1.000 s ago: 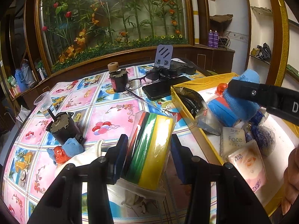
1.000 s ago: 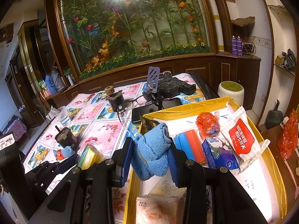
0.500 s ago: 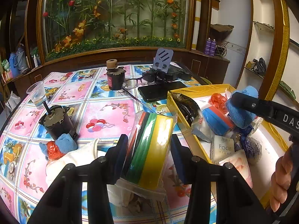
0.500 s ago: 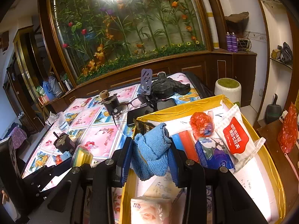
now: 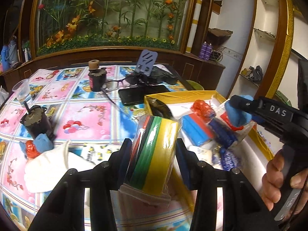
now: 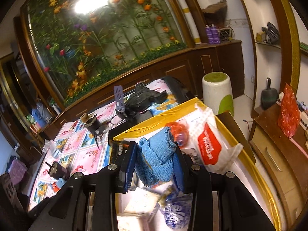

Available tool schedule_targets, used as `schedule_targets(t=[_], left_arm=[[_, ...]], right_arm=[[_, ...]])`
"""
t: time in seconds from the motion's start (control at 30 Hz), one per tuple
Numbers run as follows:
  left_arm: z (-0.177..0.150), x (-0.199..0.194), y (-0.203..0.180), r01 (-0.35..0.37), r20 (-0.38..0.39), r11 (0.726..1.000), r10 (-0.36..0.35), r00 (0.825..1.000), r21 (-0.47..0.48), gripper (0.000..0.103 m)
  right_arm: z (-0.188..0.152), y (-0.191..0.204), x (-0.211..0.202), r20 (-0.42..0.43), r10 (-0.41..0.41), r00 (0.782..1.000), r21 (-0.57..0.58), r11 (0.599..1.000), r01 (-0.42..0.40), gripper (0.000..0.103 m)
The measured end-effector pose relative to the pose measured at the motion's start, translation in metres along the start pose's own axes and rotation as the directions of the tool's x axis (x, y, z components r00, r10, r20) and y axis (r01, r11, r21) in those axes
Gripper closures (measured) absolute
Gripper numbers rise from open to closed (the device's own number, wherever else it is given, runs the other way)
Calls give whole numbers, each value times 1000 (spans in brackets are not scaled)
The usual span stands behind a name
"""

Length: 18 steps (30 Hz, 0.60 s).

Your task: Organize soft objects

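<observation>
My left gripper (image 5: 153, 159) is shut on a plastic-wrapped pack of coloured sponge cloths (image 5: 156, 150), yellow, green and red, held above the flowered tablecloth beside the yellow-rimmed box (image 5: 181, 94). My right gripper (image 6: 155, 163) is shut on a folded blue towel (image 6: 156, 157) and hangs over the yellow-rimmed box (image 6: 159, 119). In the left wrist view the right gripper (image 5: 235, 107) shows at the right with the blue towel (image 5: 237, 115) in it and a hand on its grip. The box holds several soft packs, among them a red-and-white wipes pack (image 6: 210, 148).
On the table stand two small dark motors (image 5: 36, 121) (image 5: 97, 79), a plastic cup (image 5: 21, 91), glasses (image 5: 119, 83), a black phone (image 5: 142, 94) and a phone stand (image 5: 146, 62). A white cloth (image 5: 55, 165) and a small blue-and-red bundle (image 5: 37, 146) lie at the near left.
The right gripper with the towel moved further over the box and rolled, tilting its view. The left gripper rose a little and turned toward the box, sponge pack still held.
</observation>
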State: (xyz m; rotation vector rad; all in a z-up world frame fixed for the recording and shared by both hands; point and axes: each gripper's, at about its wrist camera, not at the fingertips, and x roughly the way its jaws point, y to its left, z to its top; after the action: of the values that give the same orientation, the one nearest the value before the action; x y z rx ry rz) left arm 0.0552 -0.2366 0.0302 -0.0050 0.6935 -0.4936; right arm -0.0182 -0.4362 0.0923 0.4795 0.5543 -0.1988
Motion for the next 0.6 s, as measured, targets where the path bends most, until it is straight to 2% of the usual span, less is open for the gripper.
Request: schedule_targets(t=[0.3, 0.6], left_arm=[[5, 18, -48, 86, -54, 996, -85, 995, 21, 58], [-9, 35, -84, 103, -115, 988, -90, 989, 114, 58]], right_arm=[[4, -20, 5, -24, -43, 999, 45, 998, 44, 64], [1, -32, 23, -109, -91, 990, 69, 993, 99, 64]])
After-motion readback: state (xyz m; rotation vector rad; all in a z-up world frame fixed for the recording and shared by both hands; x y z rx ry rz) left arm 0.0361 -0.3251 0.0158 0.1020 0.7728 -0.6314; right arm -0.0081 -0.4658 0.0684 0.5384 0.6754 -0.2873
